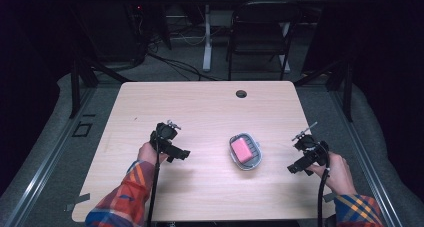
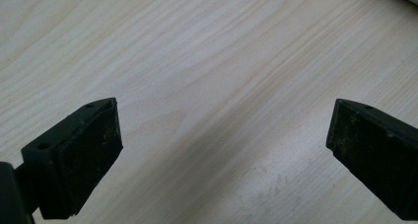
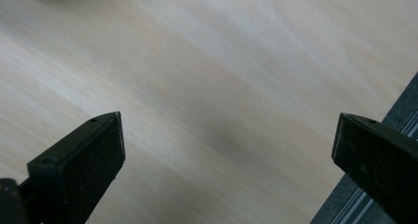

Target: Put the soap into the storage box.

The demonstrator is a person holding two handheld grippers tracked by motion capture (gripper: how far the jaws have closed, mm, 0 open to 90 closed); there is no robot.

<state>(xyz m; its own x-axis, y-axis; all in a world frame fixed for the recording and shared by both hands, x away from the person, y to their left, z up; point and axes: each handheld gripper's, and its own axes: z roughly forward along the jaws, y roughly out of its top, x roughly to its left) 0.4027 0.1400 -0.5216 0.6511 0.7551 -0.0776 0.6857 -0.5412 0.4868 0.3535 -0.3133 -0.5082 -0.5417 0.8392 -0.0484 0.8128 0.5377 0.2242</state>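
- I see the pink soap (image 1: 242, 149) lying in its grey dish (image 1: 256, 161) near the table (image 1: 200, 102) centre, long axis running from 11 to 5 o'clock
- My left gripper (image 1: 181, 154) sits at the dish's 9 o'clock, well apart, jaws wide and empty over bare wood
- My right gripper (image 1: 296, 167) sits at its 3 o'clock by the table edge, jaws spread fully, holding nothing

table (image 1: 200, 107) lit, surroundings dark; right gripper view perhaps motion-blurred.
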